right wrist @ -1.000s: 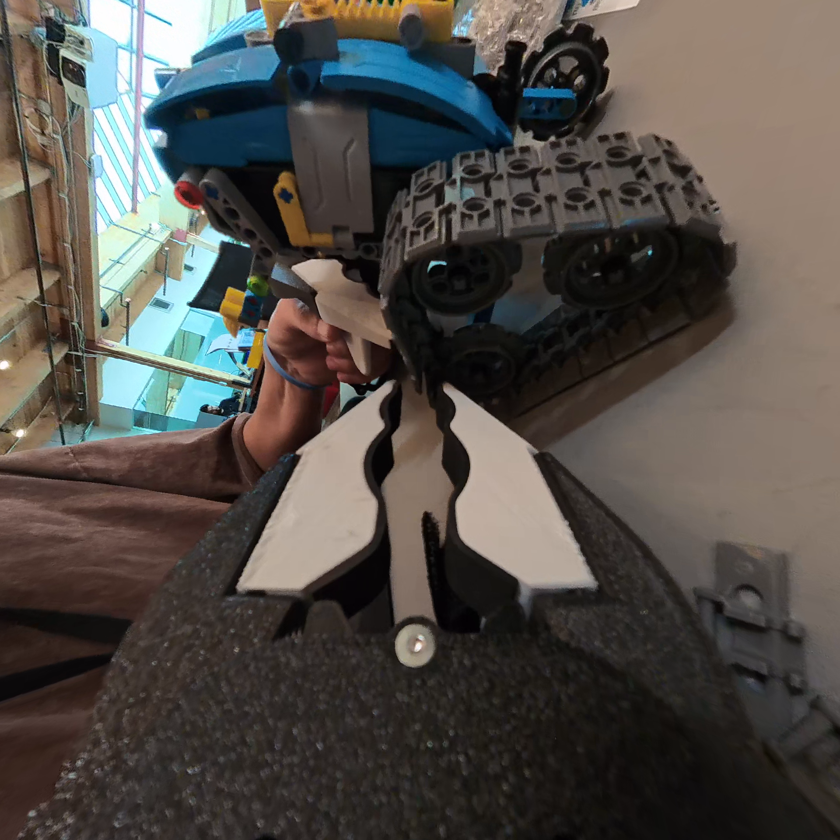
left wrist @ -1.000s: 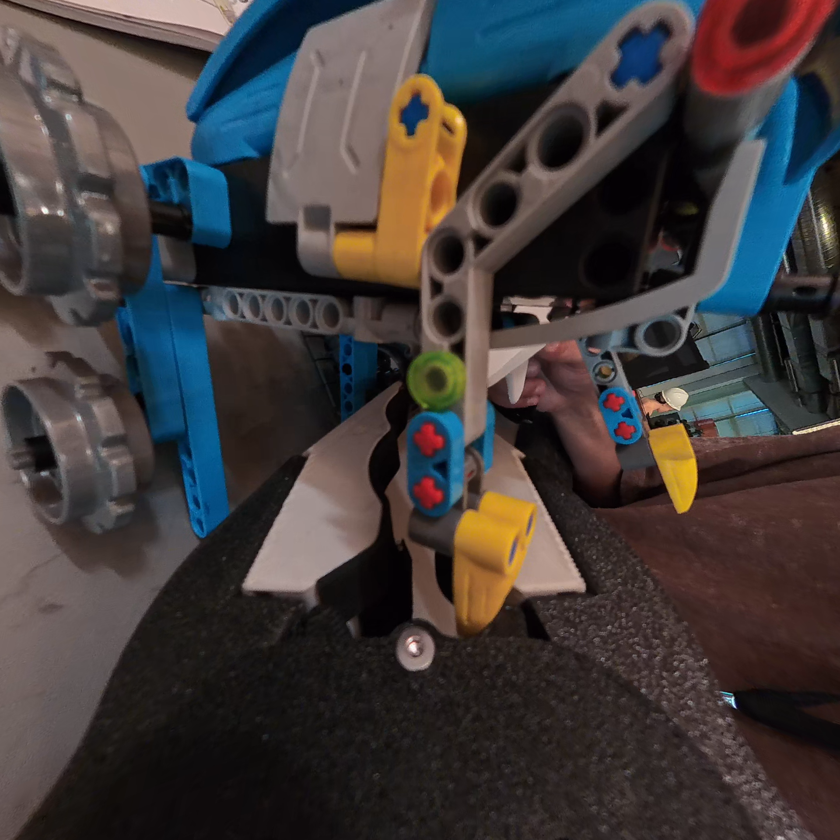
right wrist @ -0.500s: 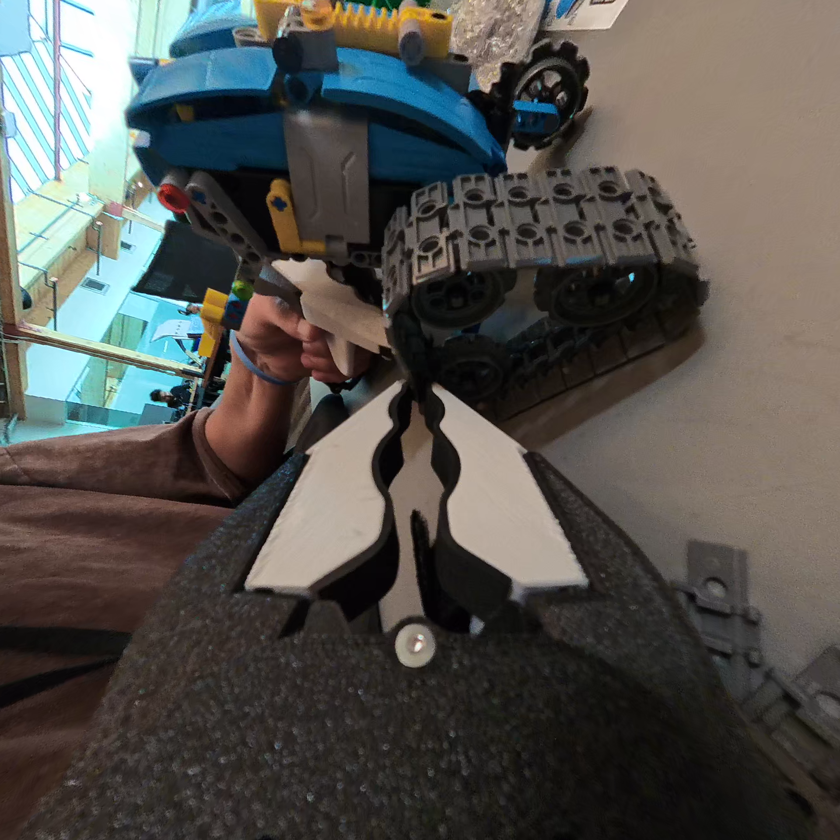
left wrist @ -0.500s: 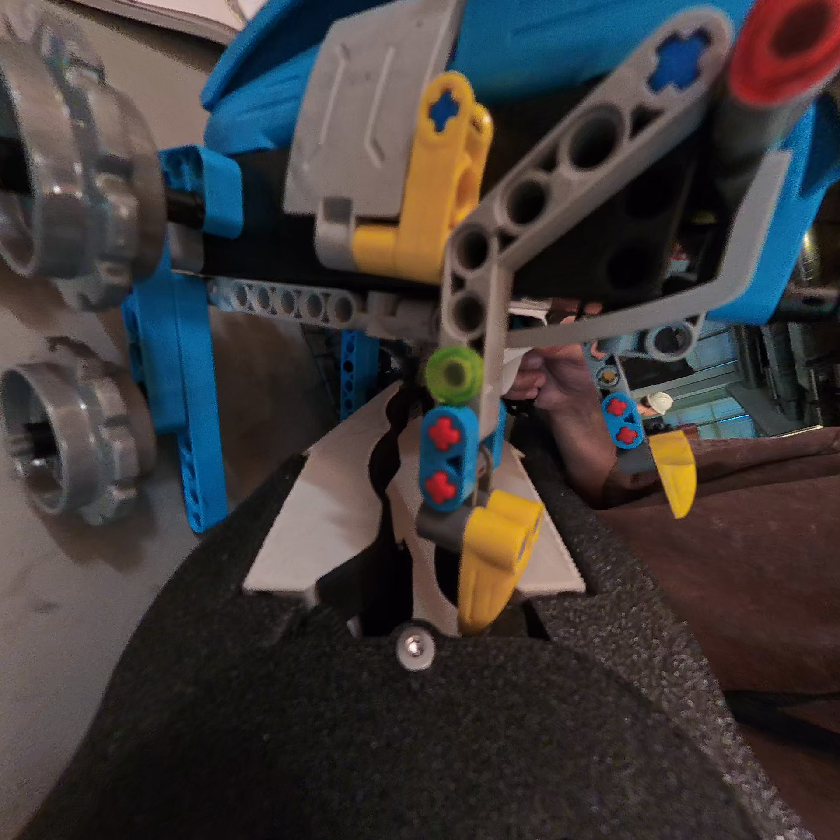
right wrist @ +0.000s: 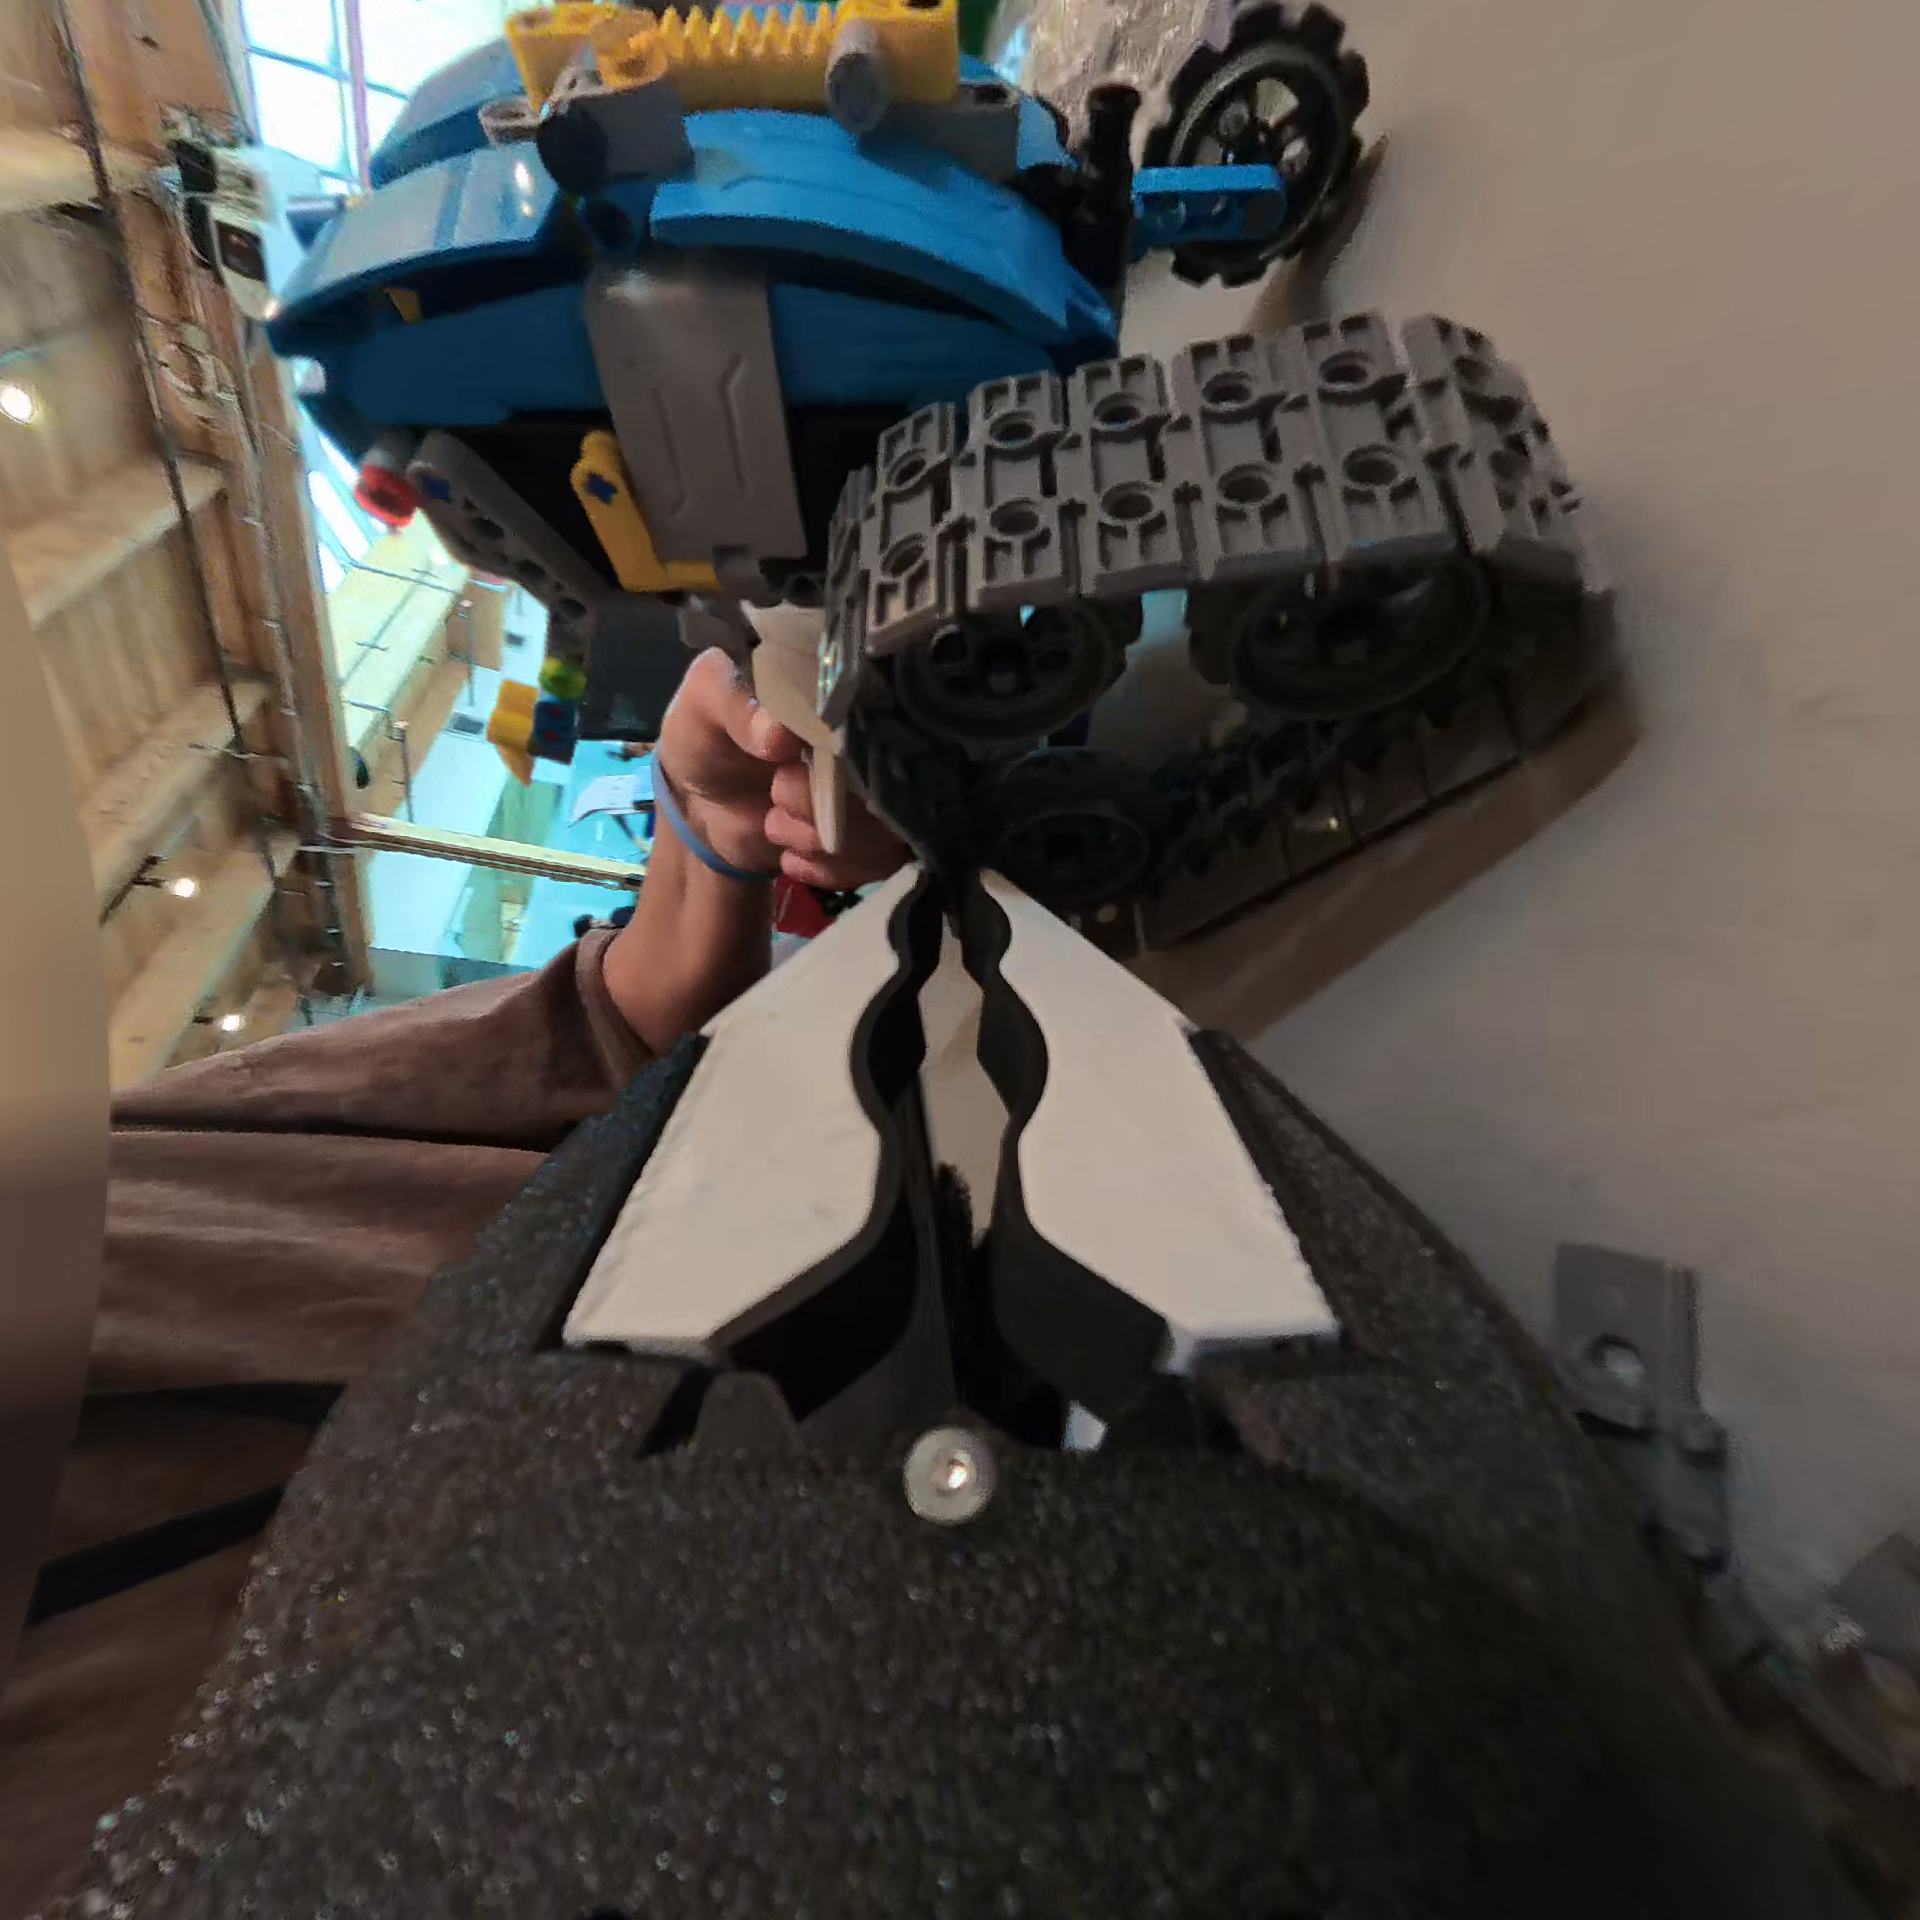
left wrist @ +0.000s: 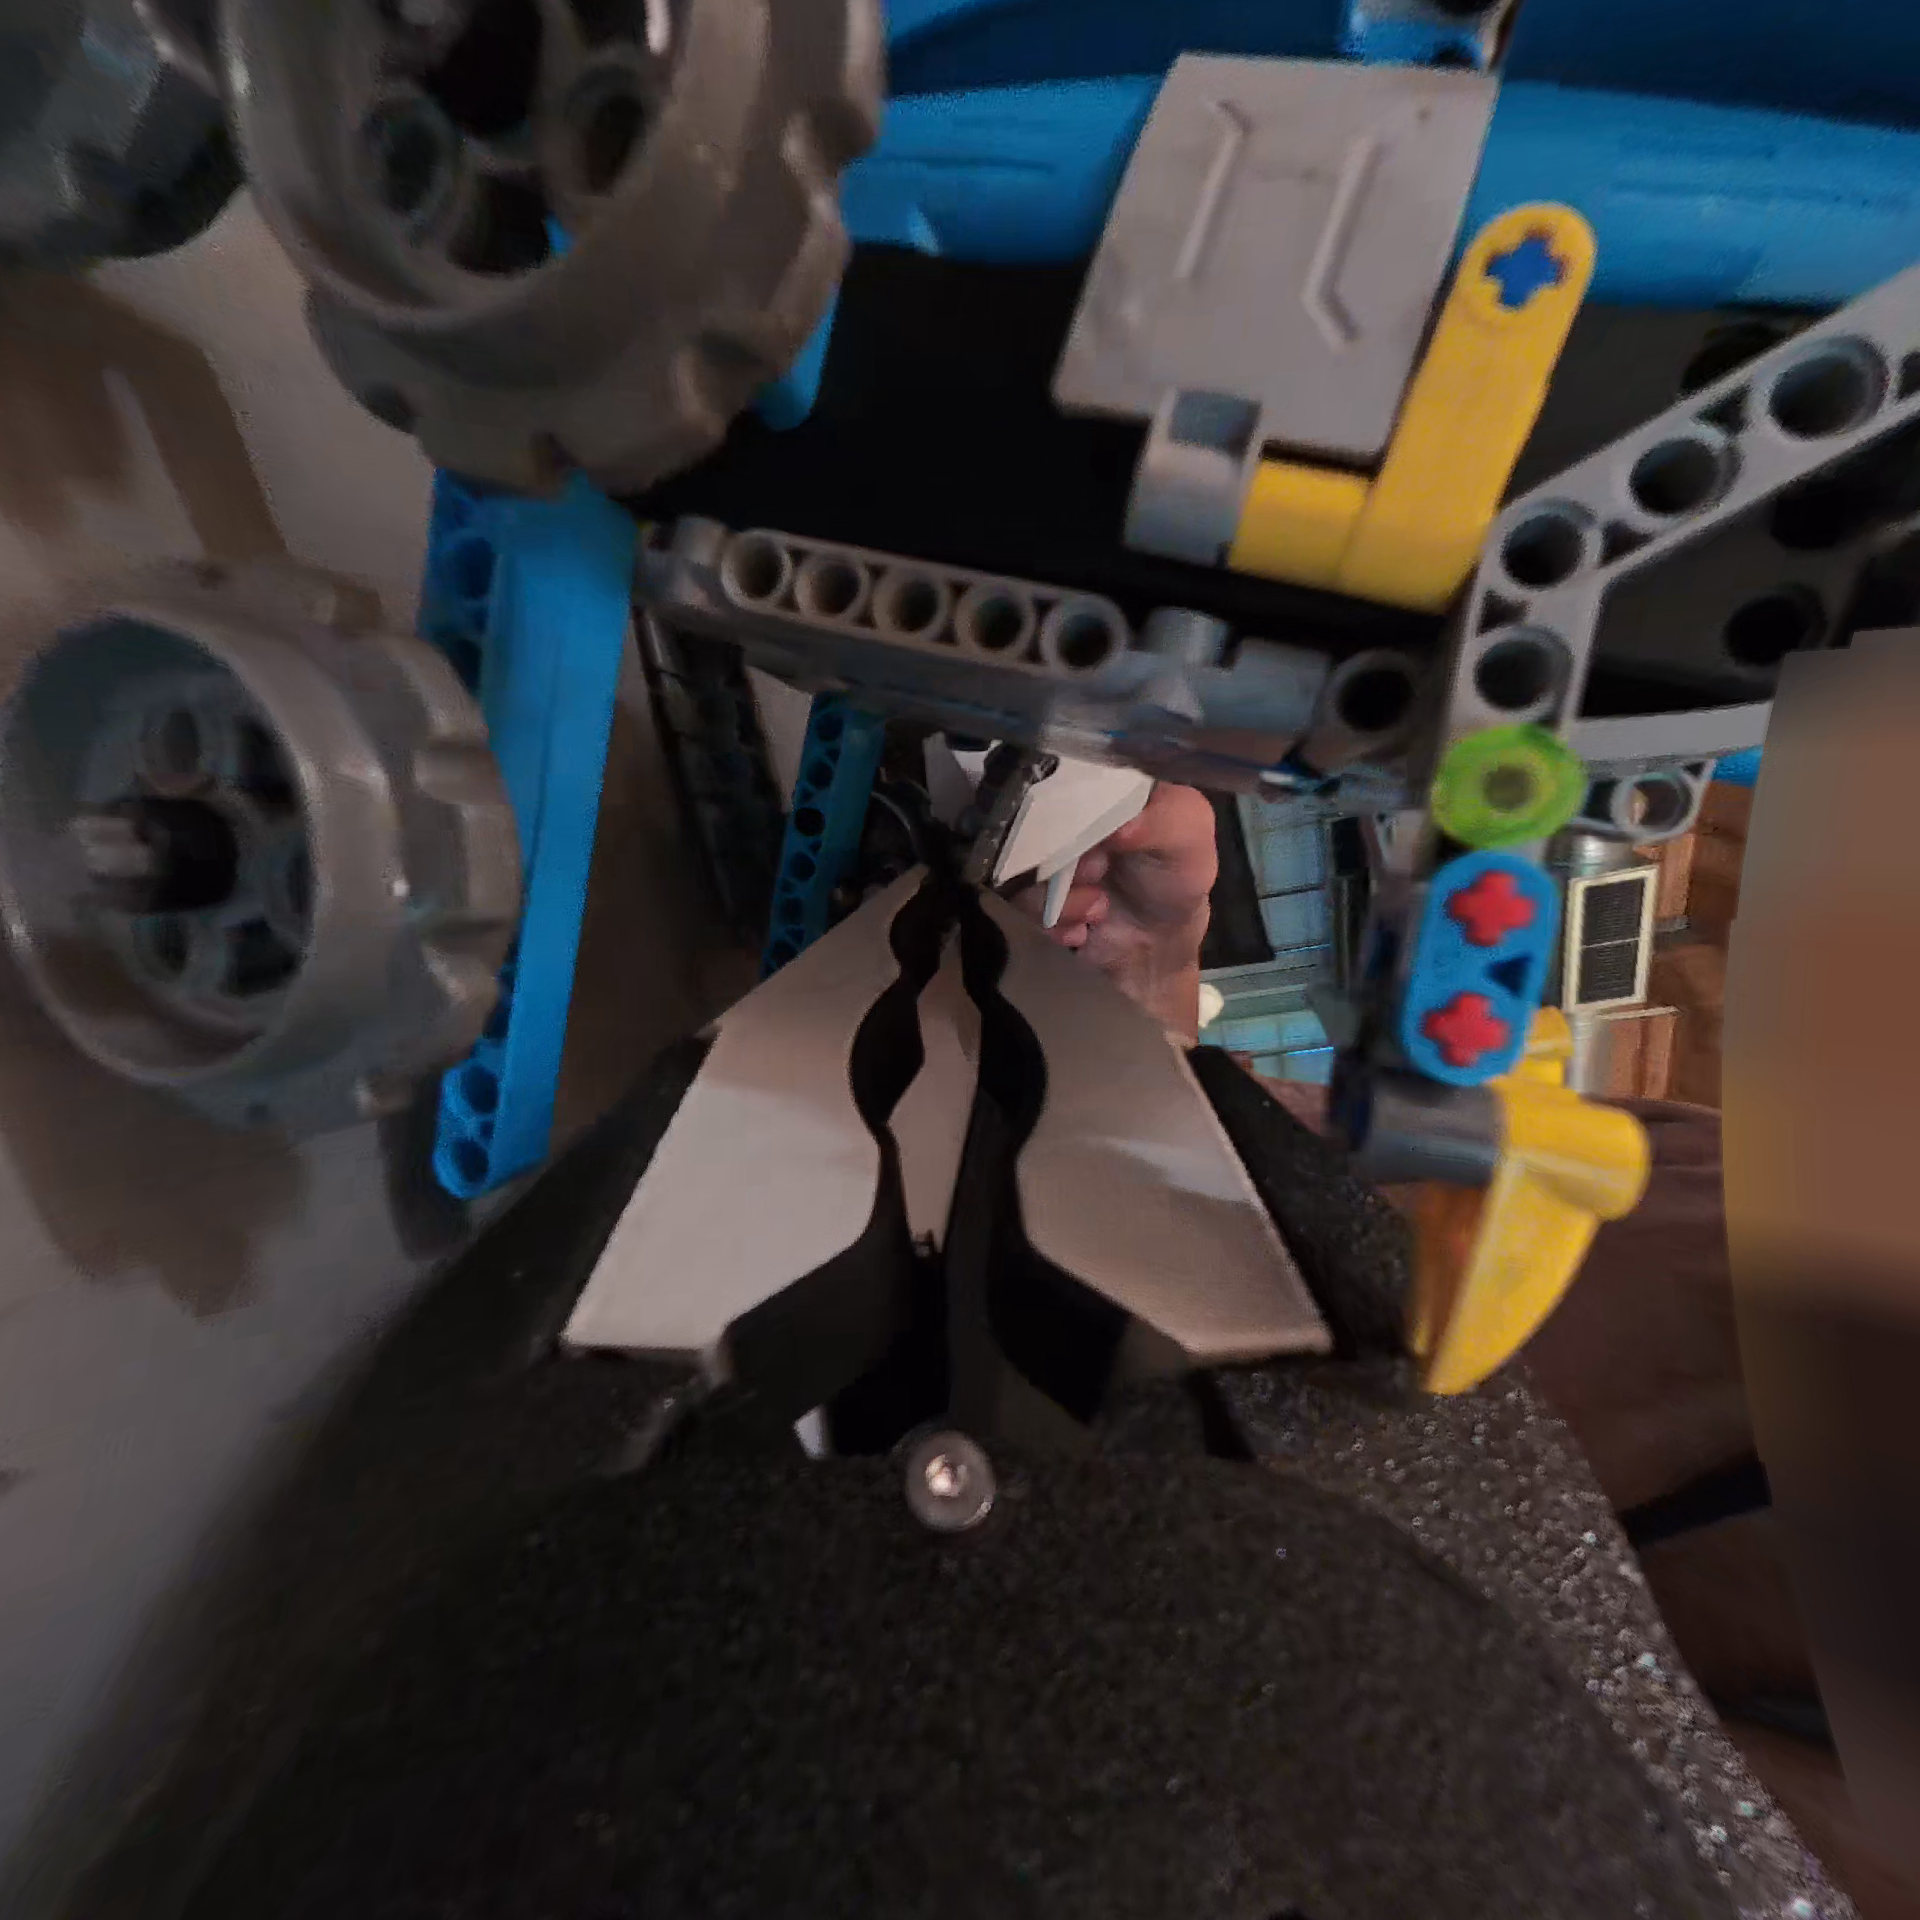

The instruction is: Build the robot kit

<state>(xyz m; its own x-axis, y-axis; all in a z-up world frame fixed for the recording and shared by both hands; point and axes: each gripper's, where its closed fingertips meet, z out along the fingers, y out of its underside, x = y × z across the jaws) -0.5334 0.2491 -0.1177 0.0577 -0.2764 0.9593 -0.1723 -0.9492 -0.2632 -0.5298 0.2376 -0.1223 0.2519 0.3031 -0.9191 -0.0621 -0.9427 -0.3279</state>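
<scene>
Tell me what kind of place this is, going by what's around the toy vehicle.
Probably a large indoor hall or atrium, used here as a building-toy workspace. Behind the blue tracked brick vehicle on the pale tabletop rise wooden wall frames, with bright glazed lower levels beyond.

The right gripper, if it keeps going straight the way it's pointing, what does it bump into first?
Probably the grey track of the blue toy vehicle. The right gripper has its tips nearly together right at the track's near end, so hardly any gap is left; exact depth is hard to judge.
</scene>
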